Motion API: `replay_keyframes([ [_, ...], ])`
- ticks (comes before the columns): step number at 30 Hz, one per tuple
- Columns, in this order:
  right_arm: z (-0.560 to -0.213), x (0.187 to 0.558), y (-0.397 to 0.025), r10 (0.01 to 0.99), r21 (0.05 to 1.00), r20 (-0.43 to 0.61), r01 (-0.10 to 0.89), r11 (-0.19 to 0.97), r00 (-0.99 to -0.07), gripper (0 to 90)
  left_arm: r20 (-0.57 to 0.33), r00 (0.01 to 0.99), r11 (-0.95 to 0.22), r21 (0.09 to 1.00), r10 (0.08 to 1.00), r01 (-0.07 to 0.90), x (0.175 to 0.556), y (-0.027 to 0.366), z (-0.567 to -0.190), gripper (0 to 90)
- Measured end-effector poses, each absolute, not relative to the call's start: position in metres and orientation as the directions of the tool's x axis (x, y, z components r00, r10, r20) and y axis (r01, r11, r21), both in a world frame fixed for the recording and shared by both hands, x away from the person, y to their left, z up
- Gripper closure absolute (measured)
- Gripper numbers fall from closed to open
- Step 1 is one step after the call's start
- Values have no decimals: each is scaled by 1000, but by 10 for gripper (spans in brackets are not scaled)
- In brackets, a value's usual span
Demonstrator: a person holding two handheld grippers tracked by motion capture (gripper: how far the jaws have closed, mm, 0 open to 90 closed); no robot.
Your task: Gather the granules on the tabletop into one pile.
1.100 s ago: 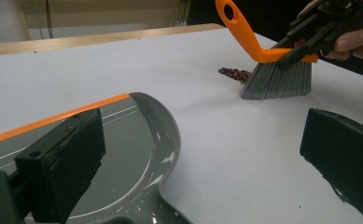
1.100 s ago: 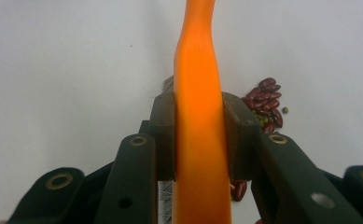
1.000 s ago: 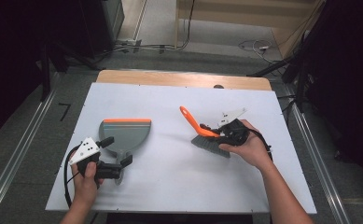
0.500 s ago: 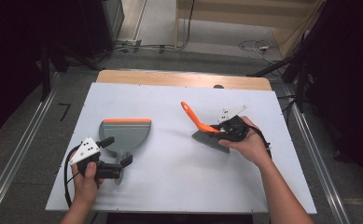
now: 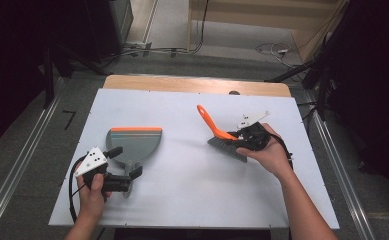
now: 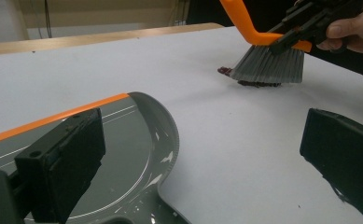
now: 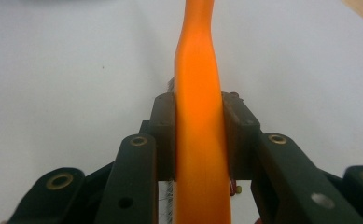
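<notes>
A grey dustpan [image 5: 133, 142] with an orange front edge lies on the white table [image 5: 182, 200] at the left. My left gripper [image 5: 126, 161] is open, its jaws standing either side of the pan's neck; the pan [image 6: 123, 149] shows between them in the left gripper view. At the right, my right gripper [image 5: 247, 137] is shut on the orange handle [image 7: 198, 140] of a hand brush [image 5: 222, 142]. The brush's grey bristles [image 6: 268, 65] rest on the table over a little dark debris [image 6: 226, 71].
The white board lies on a wooden table whose edge [image 5: 192, 82] shows at the far side. Metal rails [image 5: 17, 170] run along both sides, and cables [image 5: 162, 50] lie on the floor beyond.
The right gripper has nudged the brush slightly away from me, with the handle tip a bit higher. The left gripper and dustpan have not moved.
</notes>
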State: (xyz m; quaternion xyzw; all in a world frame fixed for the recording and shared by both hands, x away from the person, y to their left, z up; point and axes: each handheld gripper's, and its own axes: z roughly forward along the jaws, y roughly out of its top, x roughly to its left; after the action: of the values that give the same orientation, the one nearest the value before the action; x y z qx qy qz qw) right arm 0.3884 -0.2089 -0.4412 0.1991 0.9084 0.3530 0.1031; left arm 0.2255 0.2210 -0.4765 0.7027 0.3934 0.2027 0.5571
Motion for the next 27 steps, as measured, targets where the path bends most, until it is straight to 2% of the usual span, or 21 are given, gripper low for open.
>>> replay_keyframes([
  [7,-426,382,-216,441,711,-49,279,645,-896,680,-153,609,-72,942,778,328,226,221,-477,3],
  [10,-421,376,-217,443,715,-19,297,633,-897,681,-154,609,-70,942,778,328,226,221,-477,3],
  [14,-431,370,-208,409,689,34,318,651,-912,681,-154,608,-69,943,779,327,226,221,-476,3],
  [19,-449,369,-197,374,642,29,303,704,-927,682,-152,608,-70,943,779,326,225,221,-476,3],
  [27,-455,385,-204,442,681,1,325,656,-897,680,-155,605,-67,942,781,329,226,221,-477,3],
])
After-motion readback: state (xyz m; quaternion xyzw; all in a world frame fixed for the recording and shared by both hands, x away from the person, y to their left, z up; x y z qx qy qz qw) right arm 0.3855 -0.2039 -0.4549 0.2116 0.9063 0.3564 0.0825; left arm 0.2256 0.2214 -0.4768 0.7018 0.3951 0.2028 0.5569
